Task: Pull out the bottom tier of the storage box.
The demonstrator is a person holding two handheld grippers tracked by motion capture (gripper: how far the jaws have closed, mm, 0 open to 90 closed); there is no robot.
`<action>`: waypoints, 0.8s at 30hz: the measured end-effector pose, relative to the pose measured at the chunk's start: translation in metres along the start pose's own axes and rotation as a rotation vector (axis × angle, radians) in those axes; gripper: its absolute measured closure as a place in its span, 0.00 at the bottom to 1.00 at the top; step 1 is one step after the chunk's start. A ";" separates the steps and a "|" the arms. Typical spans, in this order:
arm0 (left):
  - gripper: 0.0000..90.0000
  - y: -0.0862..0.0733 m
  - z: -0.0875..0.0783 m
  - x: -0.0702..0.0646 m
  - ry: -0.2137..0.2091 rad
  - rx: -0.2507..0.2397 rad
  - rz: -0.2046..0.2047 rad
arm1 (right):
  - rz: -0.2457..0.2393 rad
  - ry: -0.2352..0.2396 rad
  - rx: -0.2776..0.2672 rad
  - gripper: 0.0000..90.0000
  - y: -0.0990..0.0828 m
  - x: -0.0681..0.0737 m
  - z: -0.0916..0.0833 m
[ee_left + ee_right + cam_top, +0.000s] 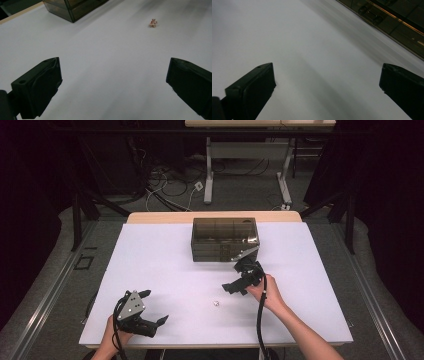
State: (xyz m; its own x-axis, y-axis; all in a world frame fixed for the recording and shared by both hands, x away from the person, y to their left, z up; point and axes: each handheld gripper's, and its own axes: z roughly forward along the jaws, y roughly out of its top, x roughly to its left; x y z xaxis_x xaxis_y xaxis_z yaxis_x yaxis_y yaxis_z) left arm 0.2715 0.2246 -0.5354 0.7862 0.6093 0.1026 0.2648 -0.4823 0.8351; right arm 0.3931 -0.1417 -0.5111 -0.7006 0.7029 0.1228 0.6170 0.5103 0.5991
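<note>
A small, shiny pinkish-gold trinket (216, 304) lies alone on the white table (165, 260); in the left gripper view the trinket (152, 23) sits far ahead and to the right of the jaws. My left gripper (154, 307) rests near the front left edge, open and empty, its jaws wide apart (113, 72). My right gripper (233, 277) hovers in front of a dark translucent drawer box (225, 239), open with nothing between its jaws (327, 75). The box's front (392, 17) runs across the top right of the right gripper view.
The drawer box (72, 7) stands at the table's far middle. Beyond the table are another table's legs (209, 170) and loose cables (165, 190) on the floor. Dark curtains flank both sides.
</note>
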 end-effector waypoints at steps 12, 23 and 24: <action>0.00 0.000 0.000 0.001 -0.001 -0.001 -0.002 | 0.058 0.008 0.076 0.00 0.013 -0.006 0.004; 0.00 0.000 0.000 0.001 -0.004 0.001 -0.006 | 0.180 0.030 -0.031 0.00 0.021 -0.014 0.021; 0.00 0.000 0.000 0.001 -0.003 0.001 -0.002 | 0.180 0.030 -0.031 0.00 0.021 -0.014 0.021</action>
State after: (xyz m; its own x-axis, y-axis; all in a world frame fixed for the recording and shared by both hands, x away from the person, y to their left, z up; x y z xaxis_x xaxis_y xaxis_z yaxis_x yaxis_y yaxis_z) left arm 0.2725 0.2250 -0.5358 0.7874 0.6084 0.0995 0.2665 -0.4815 0.8349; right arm 0.4233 -0.1302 -0.5162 -0.5904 0.7663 0.2535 0.7225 0.3617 0.5892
